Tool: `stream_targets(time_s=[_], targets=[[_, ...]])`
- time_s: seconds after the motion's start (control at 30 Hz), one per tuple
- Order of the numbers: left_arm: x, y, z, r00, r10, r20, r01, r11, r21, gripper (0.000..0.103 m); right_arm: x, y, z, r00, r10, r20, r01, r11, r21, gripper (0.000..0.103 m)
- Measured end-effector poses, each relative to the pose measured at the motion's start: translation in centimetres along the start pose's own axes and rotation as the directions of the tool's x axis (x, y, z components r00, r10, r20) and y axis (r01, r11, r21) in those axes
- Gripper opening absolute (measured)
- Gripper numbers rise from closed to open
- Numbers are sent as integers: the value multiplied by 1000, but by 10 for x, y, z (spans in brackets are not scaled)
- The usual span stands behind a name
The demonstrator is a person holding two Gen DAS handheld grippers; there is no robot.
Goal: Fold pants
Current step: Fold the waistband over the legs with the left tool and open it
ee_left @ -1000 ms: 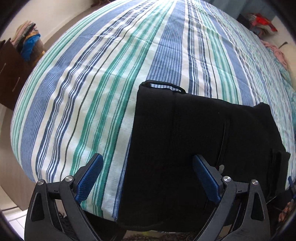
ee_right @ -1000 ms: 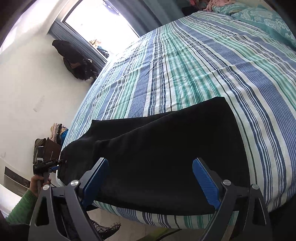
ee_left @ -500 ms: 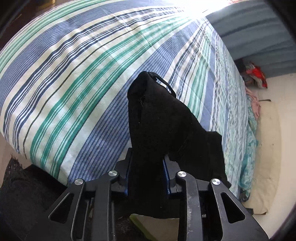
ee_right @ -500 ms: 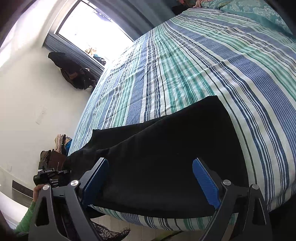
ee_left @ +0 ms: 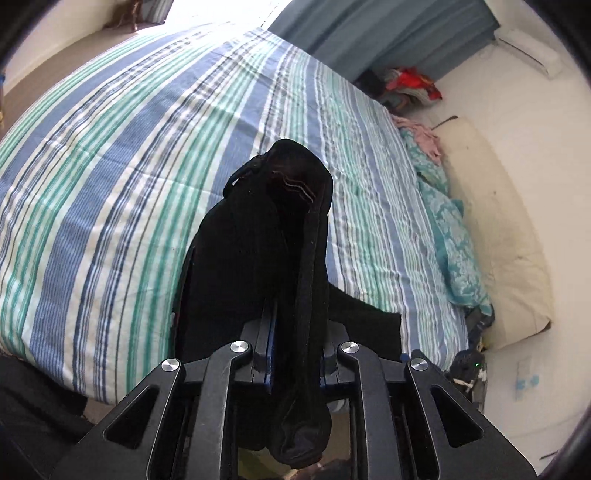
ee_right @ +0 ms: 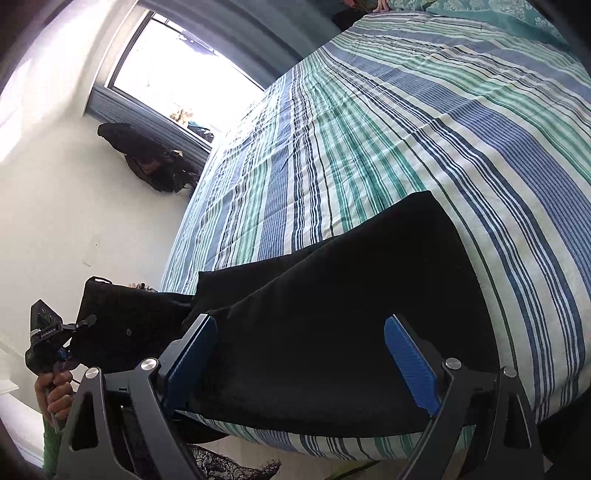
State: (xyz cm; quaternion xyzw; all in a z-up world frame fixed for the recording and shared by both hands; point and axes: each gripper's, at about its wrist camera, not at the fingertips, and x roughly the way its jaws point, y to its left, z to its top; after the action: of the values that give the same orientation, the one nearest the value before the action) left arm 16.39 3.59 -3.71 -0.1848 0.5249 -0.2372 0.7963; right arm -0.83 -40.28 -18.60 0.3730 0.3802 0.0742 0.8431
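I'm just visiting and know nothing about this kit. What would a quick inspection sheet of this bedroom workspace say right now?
Surface: striped bedspread, blue, green and white, covering the bed.
Job's things: black pants lie along the near bed edge; one end is lifted off the bed.
Clutter: teal patterned pillow and a pinkish cloth by the wall; colourful clothes pile in the far corner; dark bag under the window.
Grippers: left gripper is shut on the raised end of the pants; right gripper is open, poised over the flat part, not gripping.
Cables: nothing seen.
Surroundings: bright window, blue curtain, white walls.
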Motion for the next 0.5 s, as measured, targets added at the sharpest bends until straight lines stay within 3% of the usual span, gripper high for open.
stream_targets(time_s=[0.2, 0.43, 0.5], targets=[[78, -66, -30, 994, 51, -95, -37, 989, 143, 13, -5, -10, 3, 1000, 4, 19, -5, 999, 50, 92], [167, -96, -80, 959, 194, -206, -132, 950, 283, 12, -18, -16, 0, 999, -1, 41, -2, 998, 68, 92], [174, -104, -87, 956, 171, -239, -92, 946, 310, 12, -20, -18, 0, 999, 0, 44, -3, 997, 76, 92]])
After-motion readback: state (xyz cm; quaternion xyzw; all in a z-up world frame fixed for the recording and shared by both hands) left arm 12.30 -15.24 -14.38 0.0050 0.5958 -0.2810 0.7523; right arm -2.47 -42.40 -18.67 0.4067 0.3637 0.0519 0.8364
